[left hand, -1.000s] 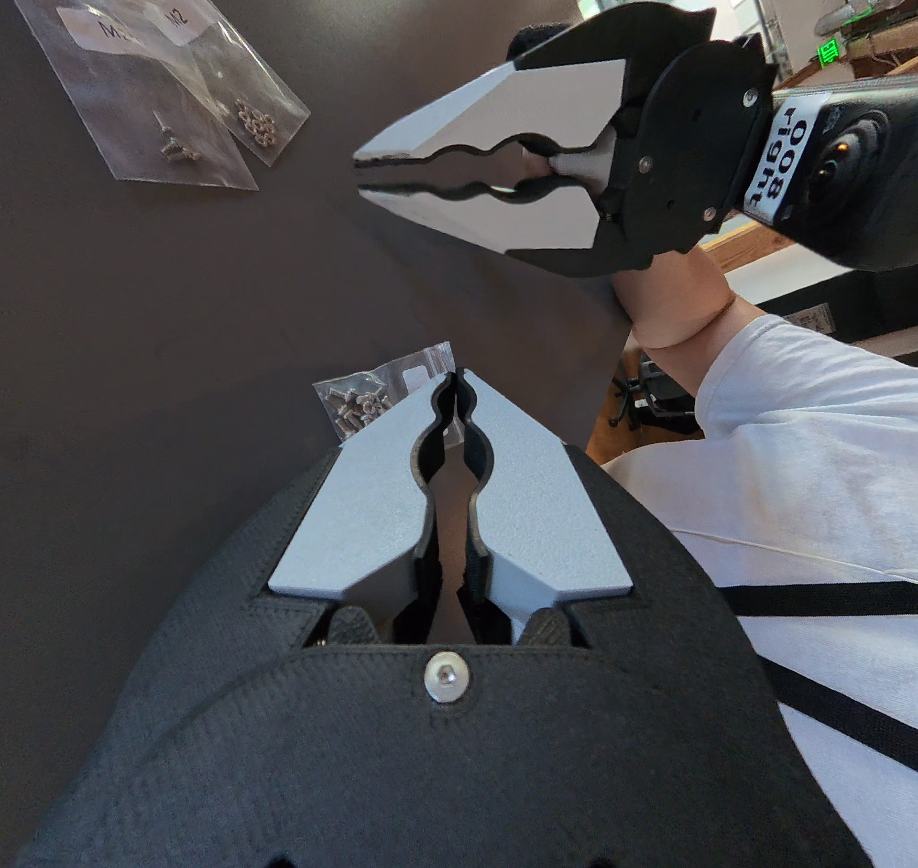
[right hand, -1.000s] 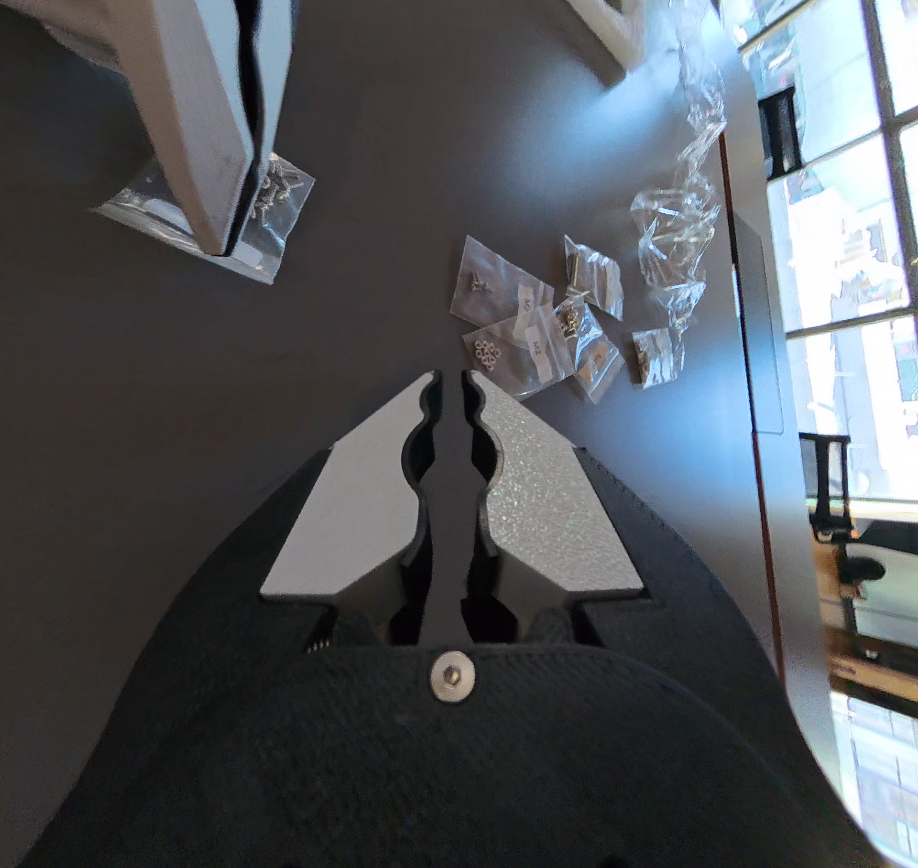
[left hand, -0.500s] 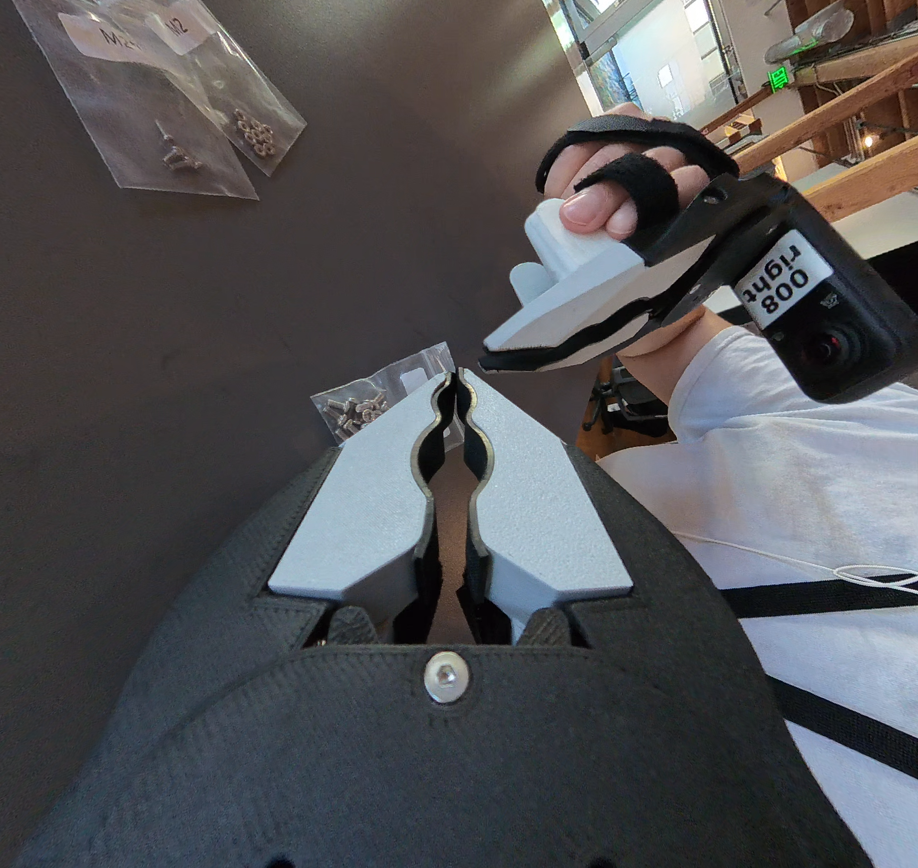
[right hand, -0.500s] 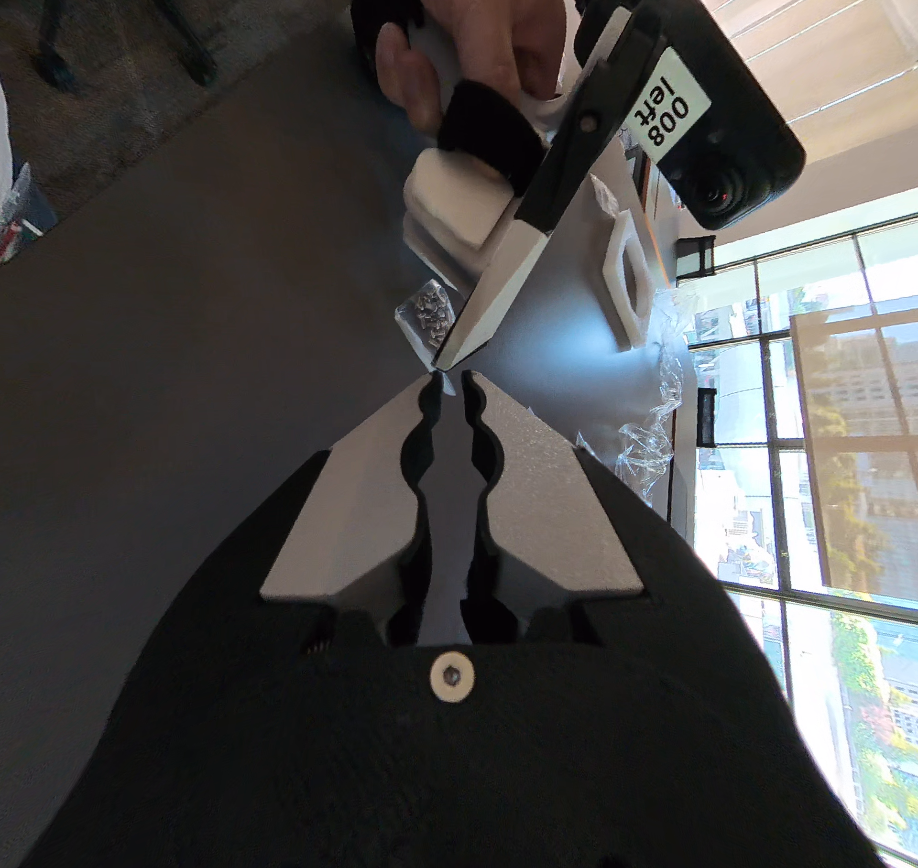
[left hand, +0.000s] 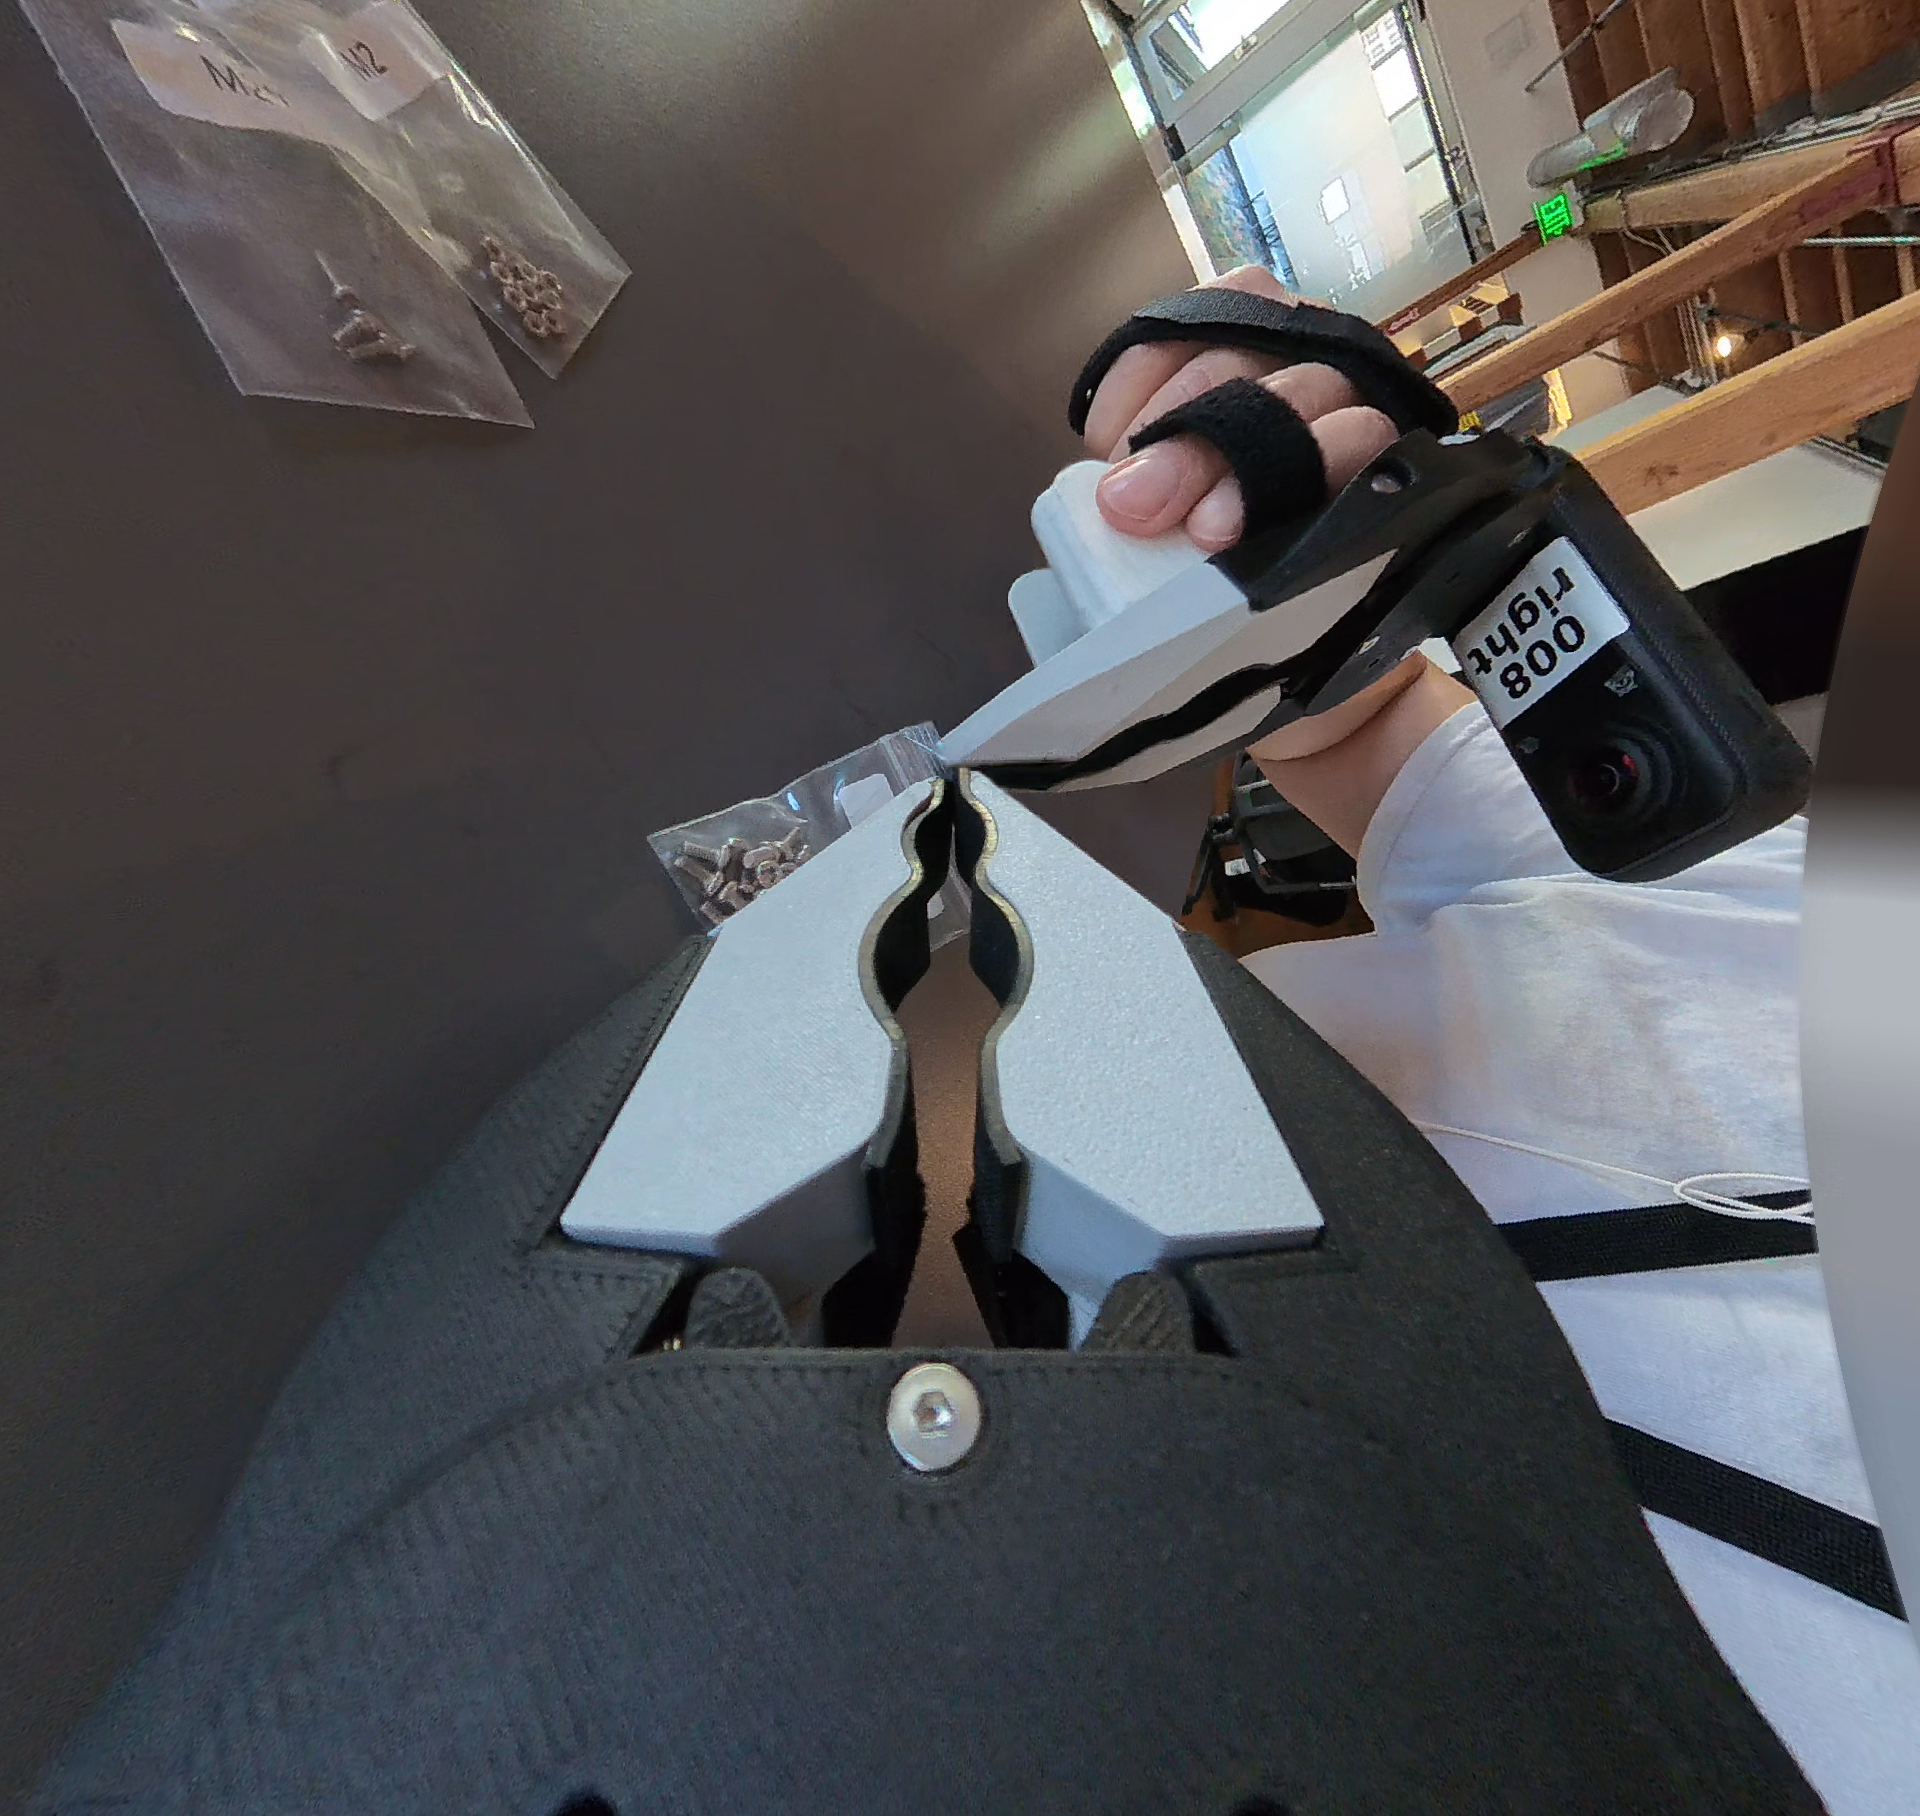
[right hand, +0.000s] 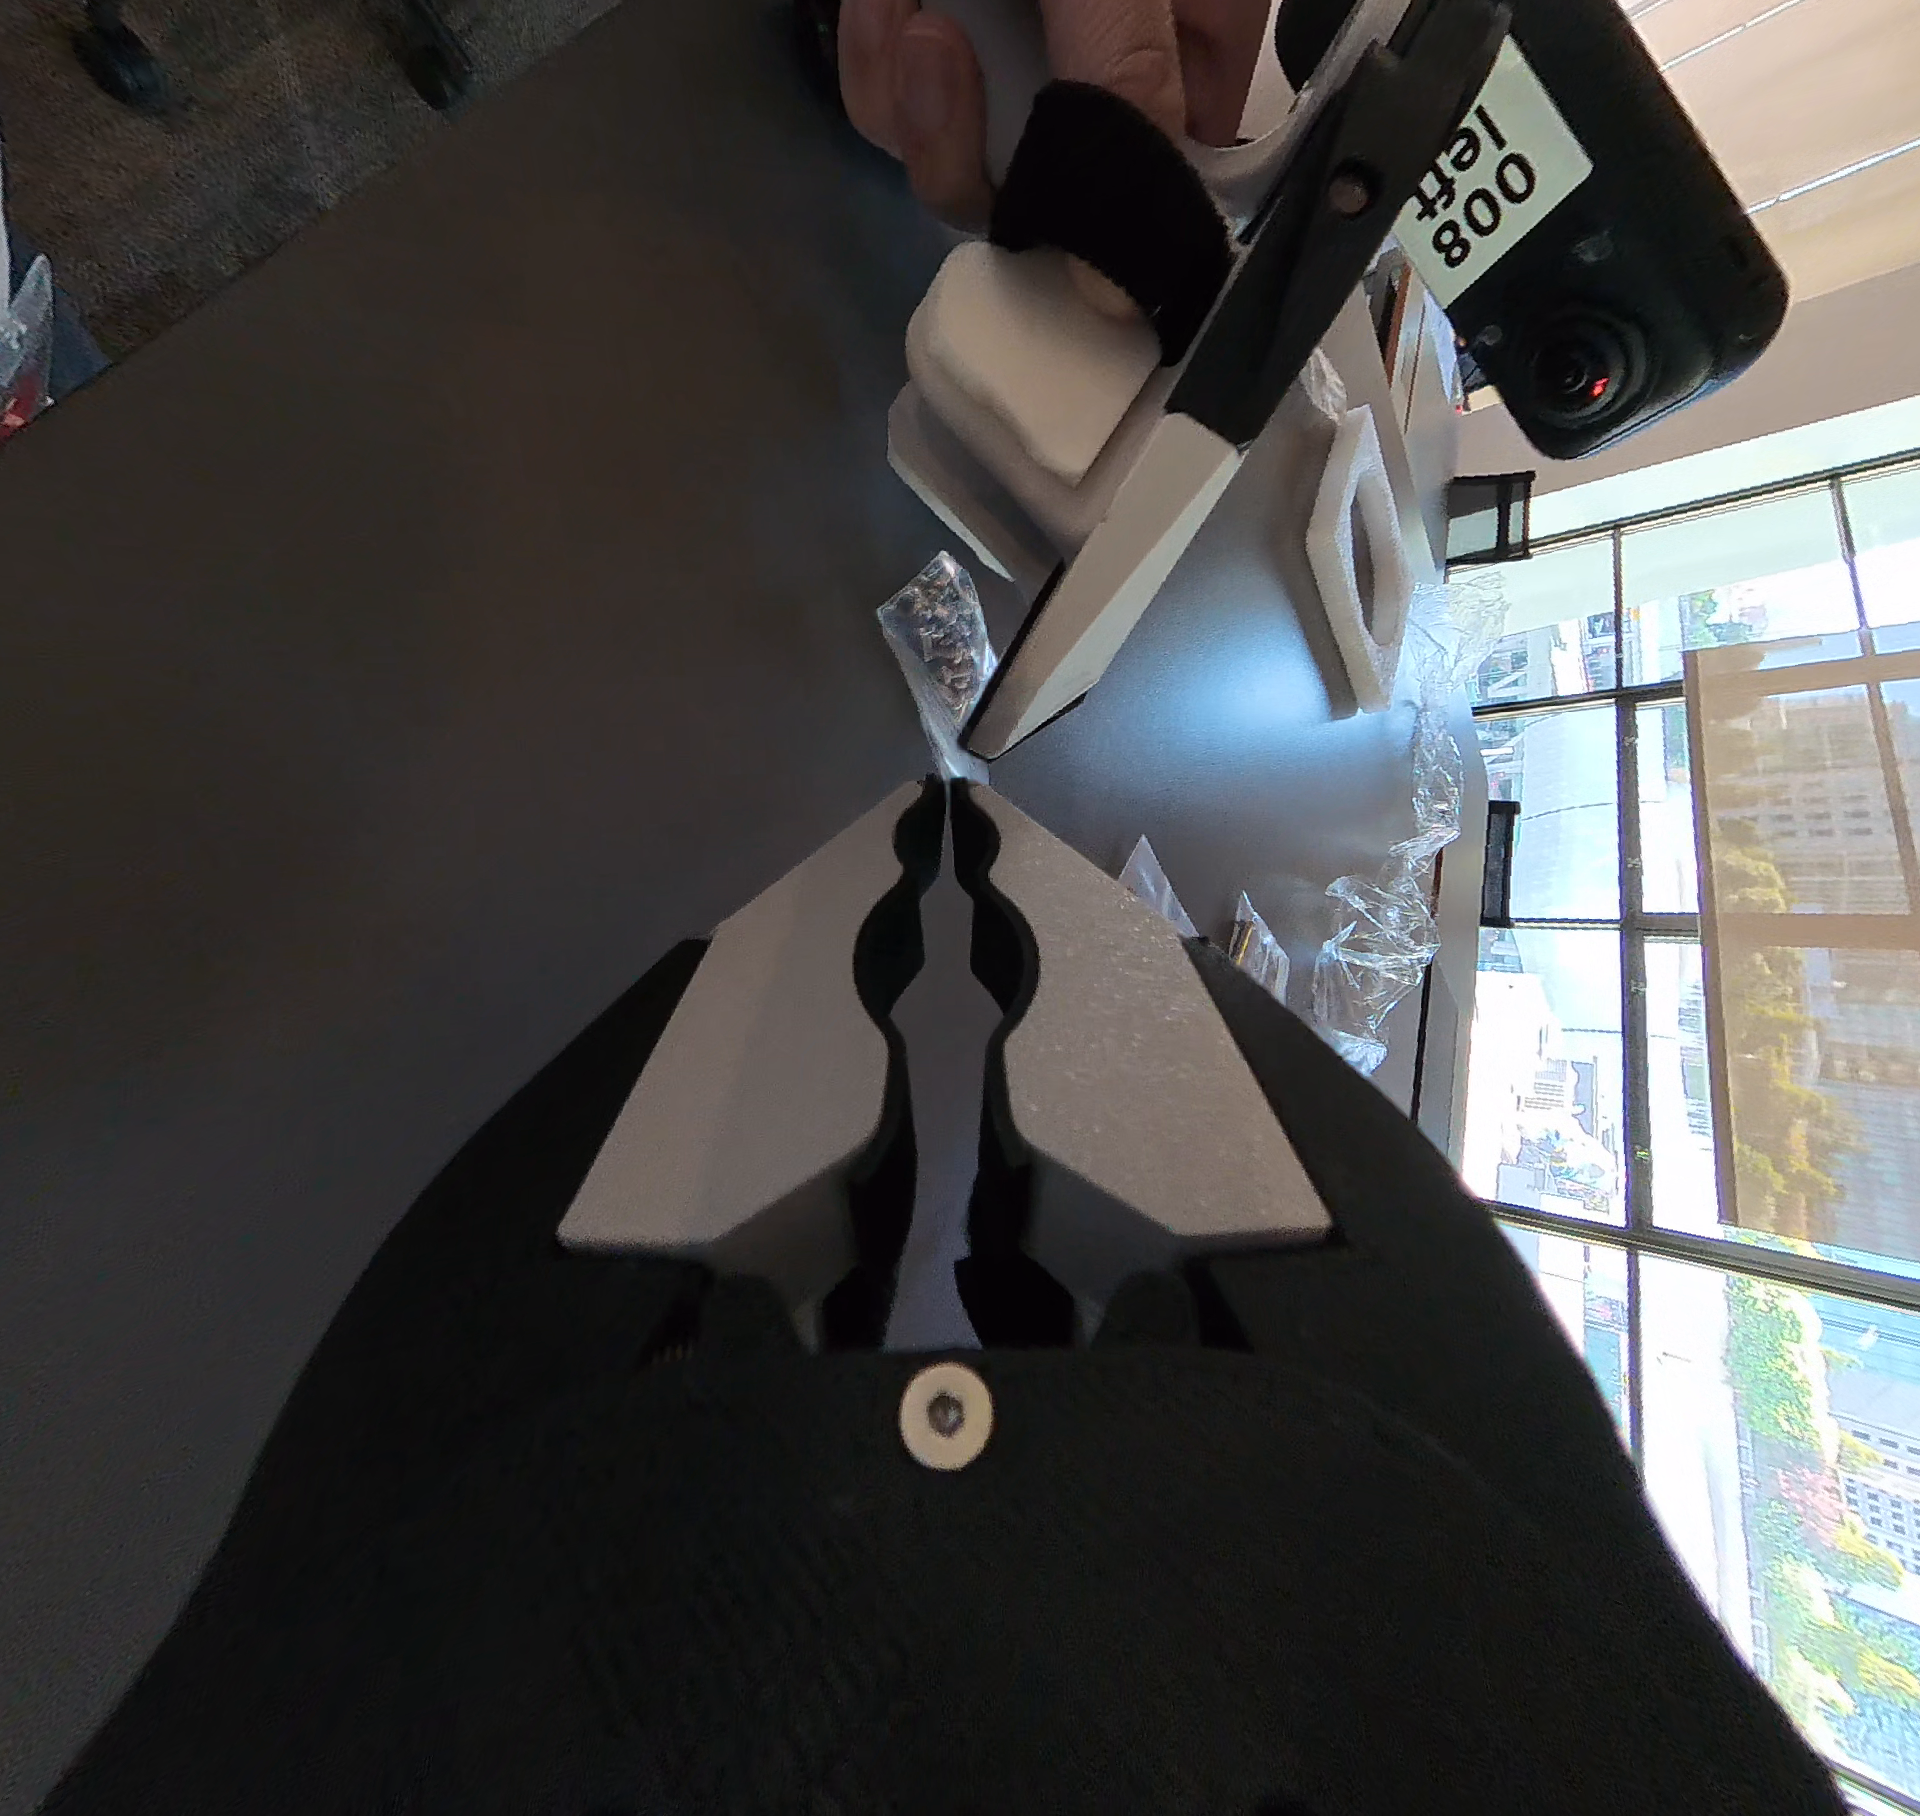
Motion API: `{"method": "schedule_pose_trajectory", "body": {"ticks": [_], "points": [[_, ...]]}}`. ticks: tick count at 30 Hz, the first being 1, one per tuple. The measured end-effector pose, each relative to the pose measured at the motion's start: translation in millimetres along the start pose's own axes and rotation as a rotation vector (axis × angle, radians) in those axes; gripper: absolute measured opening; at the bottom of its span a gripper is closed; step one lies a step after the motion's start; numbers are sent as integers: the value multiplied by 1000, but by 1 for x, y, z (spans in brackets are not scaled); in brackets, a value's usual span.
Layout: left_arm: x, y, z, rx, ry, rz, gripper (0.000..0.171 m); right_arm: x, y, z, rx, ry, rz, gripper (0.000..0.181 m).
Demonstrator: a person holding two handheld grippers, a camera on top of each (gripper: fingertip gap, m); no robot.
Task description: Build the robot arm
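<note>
My left gripper [left hand: 951, 792] is shut on the edge of a small clear bag of screws [left hand: 743, 857] and holds it above the dark table [left hand: 312, 727]. My right gripper [right hand: 948, 787] has come tip to tip with the left one, and its jaws are closed on a corner of the same bag [right hand: 940, 639]. In the left wrist view the right gripper [left hand: 951, 753] comes in from the right, held by a hand with black straps. In the right wrist view the left gripper [right hand: 982, 743] comes down from above.
Two labelled clear bags, one with screws [left hand: 343, 239] and one with nuts [left hand: 520, 280], lie on the table at far left. A white foam piece [right hand: 1351, 561], crumpled clear plastic [right hand: 1382, 935] and more small bags [right hand: 1153, 883] lie near the table's window-side edge. The person's white shirt [left hand: 1558, 1039] is close on the right.
The right gripper swung down from above the table to the left gripper's tip and closed on the bag's corner. The left gripper stayed shut on the bag.
</note>
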State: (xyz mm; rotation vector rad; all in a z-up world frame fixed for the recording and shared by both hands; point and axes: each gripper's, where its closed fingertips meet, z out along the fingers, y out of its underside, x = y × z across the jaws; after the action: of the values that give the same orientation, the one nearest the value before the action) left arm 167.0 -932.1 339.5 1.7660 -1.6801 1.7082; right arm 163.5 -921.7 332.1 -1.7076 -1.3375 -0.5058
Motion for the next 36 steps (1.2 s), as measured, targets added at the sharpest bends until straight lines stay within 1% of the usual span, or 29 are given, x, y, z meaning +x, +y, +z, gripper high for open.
{"method": "schedule_pose_trajectory", "body": {"ticks": [7, 15, 19, 22, 24, 29, 35, 36], "points": [[1, 0, 0, 1, 8, -4, 0, 0, -2, 0, 5, 8, -12, 0], [2, -2, 0, 19, 27, -19, 0, 3, -11, -3, 22, 58, -88, 1], [9, -5, -3, 48, 103, -64, 0, 6, -18, -6, 51, 95, -123, 2], [14, -7, -4, 63, 161, -101, 0, 10, -23, -9, 50, 157, -210, 0], [16, -8, -5, 66, 176, -107, 0, 11, -24, -9, 34, 184, -260, 0], [15, -10, -7, 84, 160, -90, 0, 6, -22, -9, -4, 130, -246, 0], [18, -4, -4, 61, 93, -5, 0, 5, -25, -10, -1, 116, -234, 0], [18, -3, -4, 62, 77, 7, 7, 4, -25, -9, -5, 107, -235, 0]]}}
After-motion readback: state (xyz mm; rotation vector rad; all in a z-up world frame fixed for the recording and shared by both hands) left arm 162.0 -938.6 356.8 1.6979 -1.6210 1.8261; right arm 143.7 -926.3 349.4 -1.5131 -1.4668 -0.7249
